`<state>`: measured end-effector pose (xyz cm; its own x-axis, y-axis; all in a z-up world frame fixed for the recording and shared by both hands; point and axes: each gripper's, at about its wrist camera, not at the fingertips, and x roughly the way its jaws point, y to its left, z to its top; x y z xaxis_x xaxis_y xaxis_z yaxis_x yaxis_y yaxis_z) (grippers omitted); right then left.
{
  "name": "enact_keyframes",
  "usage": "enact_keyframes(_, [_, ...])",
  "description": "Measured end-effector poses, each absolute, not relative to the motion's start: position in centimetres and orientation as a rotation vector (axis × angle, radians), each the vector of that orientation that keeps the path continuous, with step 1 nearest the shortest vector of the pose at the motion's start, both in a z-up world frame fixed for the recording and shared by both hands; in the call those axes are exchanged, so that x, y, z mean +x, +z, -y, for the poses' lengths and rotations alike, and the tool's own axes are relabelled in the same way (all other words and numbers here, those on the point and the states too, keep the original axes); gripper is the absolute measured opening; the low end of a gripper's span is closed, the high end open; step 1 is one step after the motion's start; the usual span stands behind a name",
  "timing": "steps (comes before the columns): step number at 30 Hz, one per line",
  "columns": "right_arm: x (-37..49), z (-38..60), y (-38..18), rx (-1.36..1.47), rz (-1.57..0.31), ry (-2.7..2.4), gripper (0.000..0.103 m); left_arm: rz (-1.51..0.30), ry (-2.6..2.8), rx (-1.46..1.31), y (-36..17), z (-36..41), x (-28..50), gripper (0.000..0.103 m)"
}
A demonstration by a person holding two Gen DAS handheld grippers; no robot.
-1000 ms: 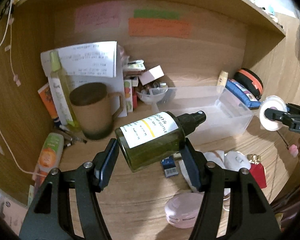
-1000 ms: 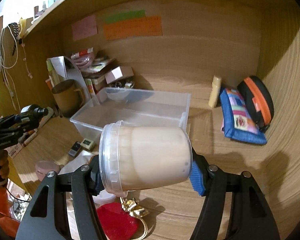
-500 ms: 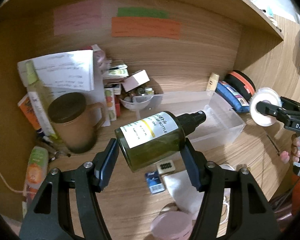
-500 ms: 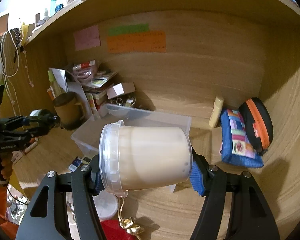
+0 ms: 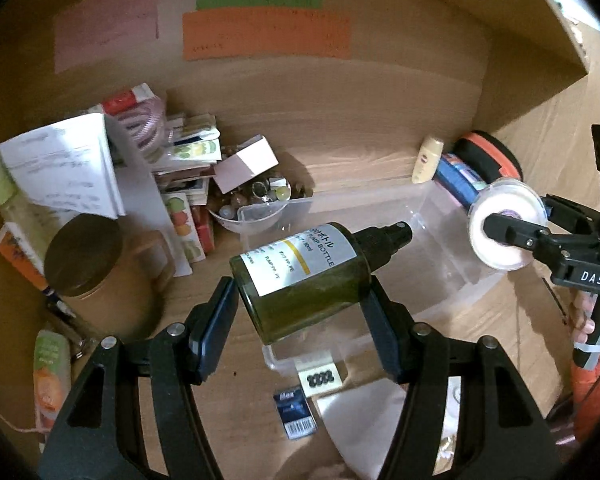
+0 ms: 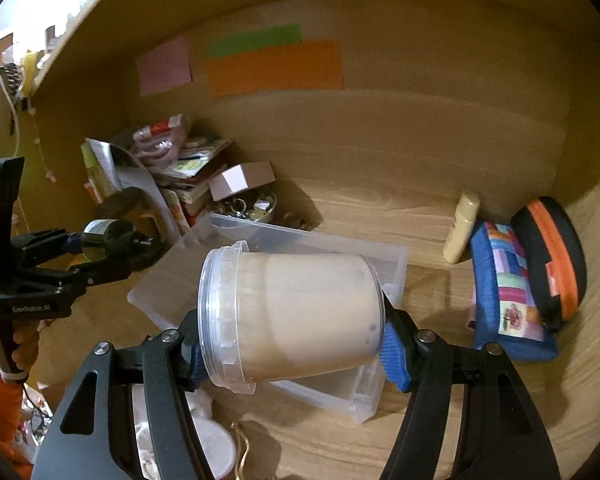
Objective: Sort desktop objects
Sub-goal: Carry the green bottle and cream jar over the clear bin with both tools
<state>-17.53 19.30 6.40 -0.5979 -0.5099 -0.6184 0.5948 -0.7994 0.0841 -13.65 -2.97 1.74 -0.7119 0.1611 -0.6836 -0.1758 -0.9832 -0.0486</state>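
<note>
Left jaws gripping 1 green spray bottle (image 5: 304, 276), right jaws gripping 1 lidded tub (image 6: 292, 316), 1 clear bin (image 5: 452, 248) below.

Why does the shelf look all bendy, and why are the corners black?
Both views use a fisheye lens, so straight edges bulge and the corners go dark. Left wrist view: dim, the mug slightly smeared, the bottle sharp. Right wrist view: the tub sharp, bright daylight glare at top left.

A: The bottle (image 5: 304, 276)?
B: Dark green, white label, black pump top, lying tilted above the clear bin (image 5: 444, 236).
A: The tub (image 6: 296, 316)?
B: Cream-filled, clear-lidded, on its side.
</note>
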Motion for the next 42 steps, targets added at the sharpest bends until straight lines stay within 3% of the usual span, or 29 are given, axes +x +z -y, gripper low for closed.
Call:
enact_keyframes(21, [-24.0,-15.8,2.0,1.026,-0.321,-2.297,0.063,-0.135,2.648,-1.230,-2.2,1.0,-20.5,0.062])
enact_keyframes(42, [-25.0,-13.0,-1.2,1.207,-0.572,-2.166,0.063,-0.278,2.554,-1.324,-5.4,-1.5,-22.8,0.062])
